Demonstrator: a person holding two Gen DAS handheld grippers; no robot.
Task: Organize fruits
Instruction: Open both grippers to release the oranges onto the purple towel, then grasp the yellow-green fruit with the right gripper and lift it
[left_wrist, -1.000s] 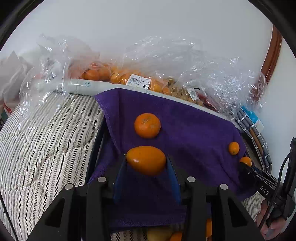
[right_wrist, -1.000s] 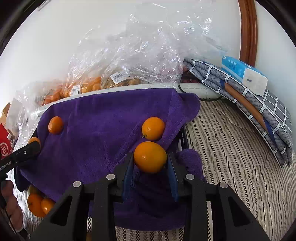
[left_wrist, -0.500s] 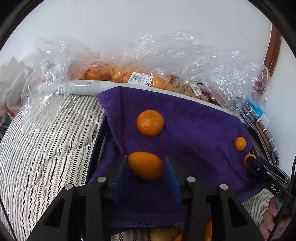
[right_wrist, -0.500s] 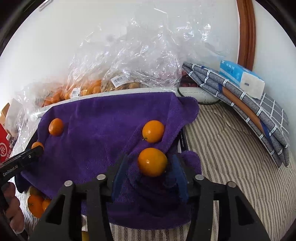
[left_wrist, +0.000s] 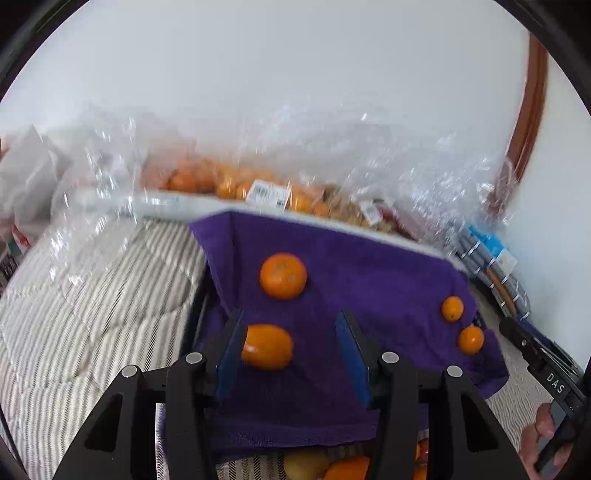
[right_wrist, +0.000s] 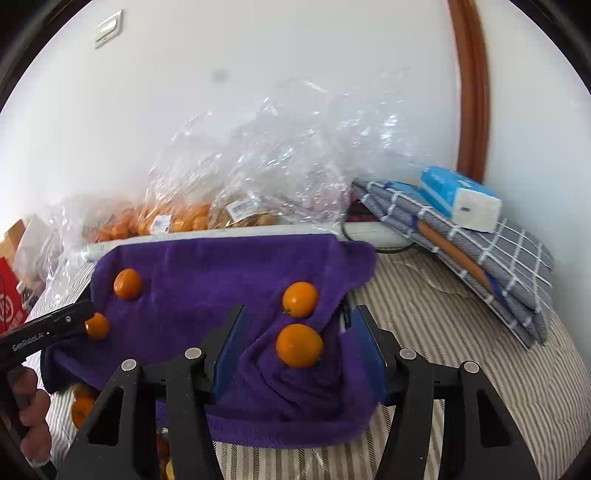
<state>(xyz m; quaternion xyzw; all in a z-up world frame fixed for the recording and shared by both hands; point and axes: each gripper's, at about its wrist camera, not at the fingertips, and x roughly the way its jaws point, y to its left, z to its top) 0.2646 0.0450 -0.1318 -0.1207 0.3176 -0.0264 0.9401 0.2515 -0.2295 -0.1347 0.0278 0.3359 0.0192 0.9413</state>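
left gripper jaws just opening, releasing oval orange fruit onto purple terry towel | right gripper jaws standing apart, round orange fruit lying loose on towel | both placements looking done

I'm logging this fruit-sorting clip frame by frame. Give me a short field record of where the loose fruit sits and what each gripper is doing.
surface: purple terry towel spread over a striped quilt
loose fruit on towel: four orange citrus, two at each side
left gripper: jaws just opened; oval orange fruit lies on the towel between them, against one pad, clear of the other
right gripper: jaws just opened; round orange fruit lies free between them
behind: clear plastic bags of fruit
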